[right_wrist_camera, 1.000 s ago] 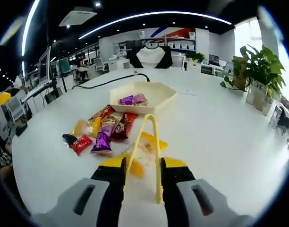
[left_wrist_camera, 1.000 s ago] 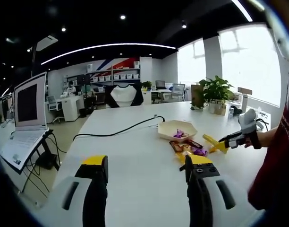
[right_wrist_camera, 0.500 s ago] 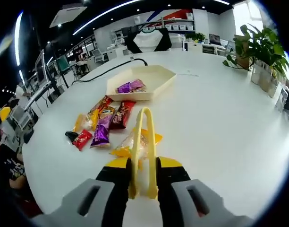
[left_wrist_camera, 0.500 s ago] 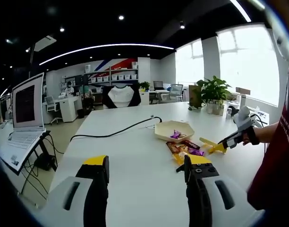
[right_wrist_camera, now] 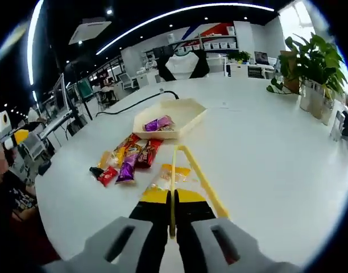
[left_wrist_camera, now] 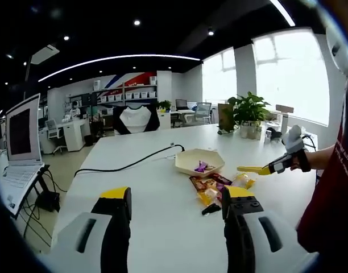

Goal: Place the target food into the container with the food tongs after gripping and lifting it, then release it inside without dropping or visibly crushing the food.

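Clamping the yellow plastic food tongs (right_wrist_camera: 191, 176), the right gripper (right_wrist_camera: 173, 207) is being held above a clear-and-yellow snack packet (right_wrist_camera: 168, 177) near the cream hexagonal tray (right_wrist_camera: 188, 111); the left gripper (left_wrist_camera: 175, 200) is being kept unclenched.

Each gripper has grey housings with dark slots, black jaws and yellow tips: the left gripper (left_wrist_camera: 177, 207) and the right gripper (right_wrist_camera: 173, 207). The person wears a dark red shirt (left_wrist_camera: 332, 193).
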